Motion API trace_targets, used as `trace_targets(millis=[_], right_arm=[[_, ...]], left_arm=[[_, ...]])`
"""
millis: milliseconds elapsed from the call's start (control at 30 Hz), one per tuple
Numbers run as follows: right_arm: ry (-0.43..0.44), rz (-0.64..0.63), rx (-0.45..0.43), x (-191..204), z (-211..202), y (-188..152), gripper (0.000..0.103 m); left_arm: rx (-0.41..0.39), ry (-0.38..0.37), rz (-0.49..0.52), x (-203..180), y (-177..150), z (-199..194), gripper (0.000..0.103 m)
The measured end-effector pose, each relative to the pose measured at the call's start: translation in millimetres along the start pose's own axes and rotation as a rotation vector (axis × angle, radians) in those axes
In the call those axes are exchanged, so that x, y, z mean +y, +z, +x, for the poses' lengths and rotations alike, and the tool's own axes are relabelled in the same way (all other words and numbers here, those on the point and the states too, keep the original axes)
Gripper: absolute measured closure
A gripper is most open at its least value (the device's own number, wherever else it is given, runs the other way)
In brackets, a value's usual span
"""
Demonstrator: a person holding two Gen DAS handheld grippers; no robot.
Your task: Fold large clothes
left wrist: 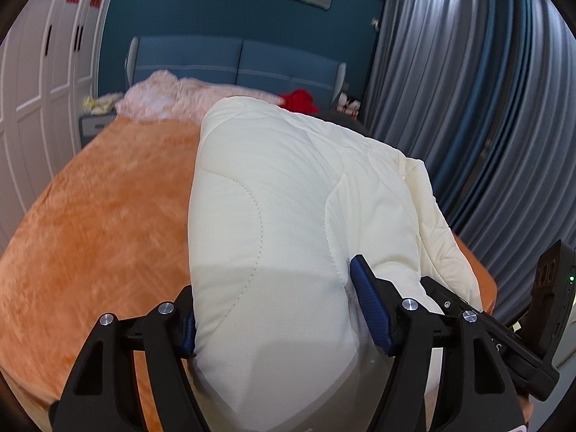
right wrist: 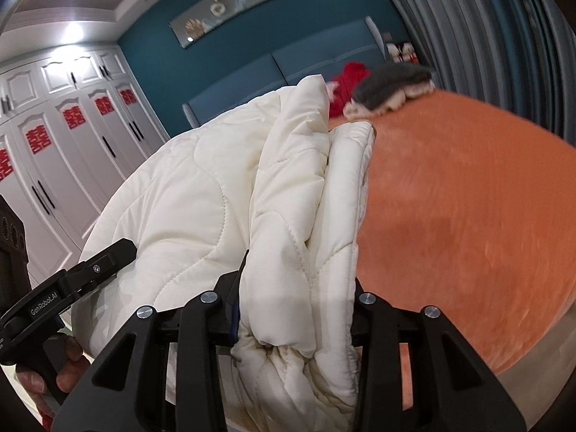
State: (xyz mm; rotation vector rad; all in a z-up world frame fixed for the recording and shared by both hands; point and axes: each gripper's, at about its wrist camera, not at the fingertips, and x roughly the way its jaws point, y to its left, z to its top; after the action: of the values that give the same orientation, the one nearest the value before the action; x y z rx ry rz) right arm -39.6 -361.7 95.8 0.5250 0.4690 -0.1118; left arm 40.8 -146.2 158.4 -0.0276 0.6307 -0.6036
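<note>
We count one cream quilted comforter (left wrist: 273, 223), bunched into a thick fold and lifted over the bed (left wrist: 90, 223), which wears one orange plush cover. We hold two tools. The left hand-held gripper (left wrist: 277, 309) pinches a fat fold of the comforter between its two blue-padded fingers (left wrist: 370, 306); the fabric fills the whole gap and bulges away toward twelve o'clock in the left wrist view. The right hand-held gripper (right wrist: 295, 313) clamps several stacked layers of the same comforter (right wrist: 201, 194); we count at least three folded edges running up toward twelve o'clock between its two black fingers. In the right wrist view the other tool shows at eight o'clock, with the left hand (right wrist: 61, 367) wrapped around its handle. In the left wrist view the right tool's body appears at four o'clock.

At the head of the bed, toward twelve o'clock, we see one blue headboard (left wrist: 237, 61) made of two panels, one pink fluffy blanket (left wrist: 169, 97) at eleven o'clock, and one red item (left wrist: 298, 100) just beside it. The right wrist view adds one grey-and-white bundle (right wrist: 392, 86) at one o'clock, lying on the orange cover. Grey-blue curtains (left wrist: 478, 108) hang from one to three o'clock. White wardrobe doors (right wrist: 72, 151) at nine o'clock carry red paper emblems; we count five in the right wrist view, the leftmost cut by the frame. One long picture (right wrist: 244, 3) hangs on the teal wall.
</note>
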Motion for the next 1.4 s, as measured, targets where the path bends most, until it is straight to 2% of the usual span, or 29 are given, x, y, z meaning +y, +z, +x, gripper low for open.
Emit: trace_targets(millis=[433,633,833,933,1100,1233,1400], right_arm=[[0.042,-0.153,-0.202,72.6,-60.5,54.2,0.068],[0.078,-0.24,-0.289,117.7,-82.4,72.1,0.068],[0.131,-0.321,-0.34,166.9,-80.1,82.0,0.069],[0.158,-0.338,-0.319,187.1,-56.2,82.4,0.069],[0.187,-0.349,-0.251,210.0,5.1,71.2,0.069],[0.192,-0.329,-0.163,216.8,77.3,51.6,0.069],[0.184,-0.299,-0.04,203.0,172.2,13.8,0.069]], left_arm=[[-0.231,-0.044,0.055,-0.6,46.8,-82.7,0.035],[-0.351,-0.056,0.073,17.9,65.0,-123.1,0.035],[-0.463,-0.07,0.083,49.5,75.7,-155.0,0.035],[-0.491,-0.088,0.067,76.8,77.1,-154.7,0.035],[-0.456,-0.065,0.025,132.6,71.6,-115.3,0.035],[-0.414,-0.029,-0.004,177.5,61.6,-65.4,0.035],[-0.312,-0.001,-0.059,240.0,34.4,13.6,0.035]])
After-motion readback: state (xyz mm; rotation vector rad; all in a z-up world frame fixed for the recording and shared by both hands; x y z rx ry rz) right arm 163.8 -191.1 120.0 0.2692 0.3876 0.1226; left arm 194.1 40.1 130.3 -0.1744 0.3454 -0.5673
